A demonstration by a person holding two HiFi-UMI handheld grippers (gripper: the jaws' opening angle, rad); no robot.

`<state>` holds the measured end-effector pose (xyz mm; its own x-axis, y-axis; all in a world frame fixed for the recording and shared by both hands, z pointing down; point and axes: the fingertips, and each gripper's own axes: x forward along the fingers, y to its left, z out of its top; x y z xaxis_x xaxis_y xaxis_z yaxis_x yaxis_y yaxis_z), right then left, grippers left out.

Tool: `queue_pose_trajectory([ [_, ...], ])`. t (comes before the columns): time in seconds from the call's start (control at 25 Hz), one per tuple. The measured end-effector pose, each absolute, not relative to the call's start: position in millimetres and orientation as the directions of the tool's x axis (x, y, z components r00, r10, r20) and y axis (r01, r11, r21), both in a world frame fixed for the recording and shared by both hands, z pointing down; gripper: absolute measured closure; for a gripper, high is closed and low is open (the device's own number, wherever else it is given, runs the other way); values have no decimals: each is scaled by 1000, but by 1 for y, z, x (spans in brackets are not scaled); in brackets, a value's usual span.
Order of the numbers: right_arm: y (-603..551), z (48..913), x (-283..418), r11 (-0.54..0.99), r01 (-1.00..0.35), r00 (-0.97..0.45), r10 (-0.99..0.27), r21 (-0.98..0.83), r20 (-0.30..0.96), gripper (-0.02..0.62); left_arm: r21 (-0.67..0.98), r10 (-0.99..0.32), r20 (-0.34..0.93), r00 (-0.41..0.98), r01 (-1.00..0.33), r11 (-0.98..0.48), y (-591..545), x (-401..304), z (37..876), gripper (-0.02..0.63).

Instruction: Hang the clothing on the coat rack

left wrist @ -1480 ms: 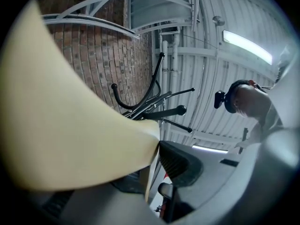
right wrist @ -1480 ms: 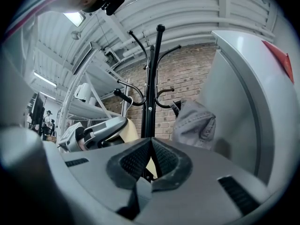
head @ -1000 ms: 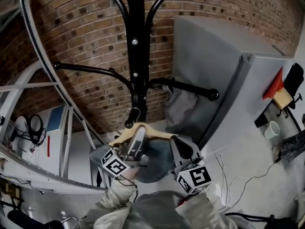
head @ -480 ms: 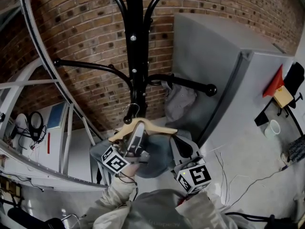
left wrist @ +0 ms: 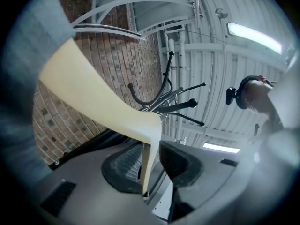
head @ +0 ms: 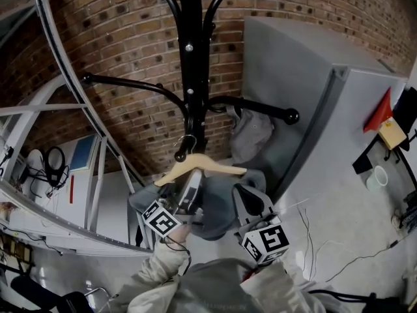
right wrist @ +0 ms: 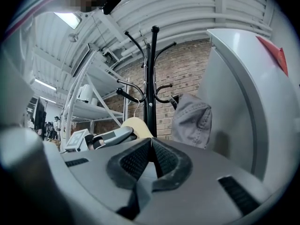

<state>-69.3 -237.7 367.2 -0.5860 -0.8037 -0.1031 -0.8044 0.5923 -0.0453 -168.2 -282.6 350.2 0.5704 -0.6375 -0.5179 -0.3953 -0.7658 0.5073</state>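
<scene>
A black coat rack (head: pixel 192 57) stands before the brick wall. A pale wooden hanger (head: pixel 202 167) carries a blue-grey garment (head: pixel 221 204), and its metal hook (head: pixel 184 147) sits close to the pole, below the arms. My left gripper (head: pixel 191 189) is shut on the hanger's shoulder; the left gripper view shows the cream hanger (left wrist: pixel 93 97) clamped between the pads (left wrist: pixel 124 165). My right gripper (head: pixel 246 199) is shut on a fold of the garment, seen pinched in the right gripper view (right wrist: pixel 151 159). The rack (right wrist: pixel 151 78) rises just ahead there.
A grey piece of clothing (head: pixel 251 132) hangs on the rack's right arm (head: pixel 267 116). A tall grey cabinet (head: pixel 313 109) stands to the right. White shelving rails (head: pixel 78 175) fill the left. Cables (head: pixel 339 256) and a mug (head: pixel 376 178) lie on the floor.
Both grippers have lifted the hanger and garment a little; the hook now sits higher and closer to the rack's pole.
</scene>
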Motion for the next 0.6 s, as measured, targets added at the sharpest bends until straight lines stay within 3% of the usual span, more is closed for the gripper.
queue_pose_trajectory([
  [0.4,-223,375,-88,614,-787,-608,-789,-67,-91,571,472,-670,-441,598,-480,-739,-255,-176,367,505],
  [0.6,-213,383,-99,611,-787,-606,-791,-87,-82,571,389,-669,-374,643,-546,-742,-234,-173,373,556],
])
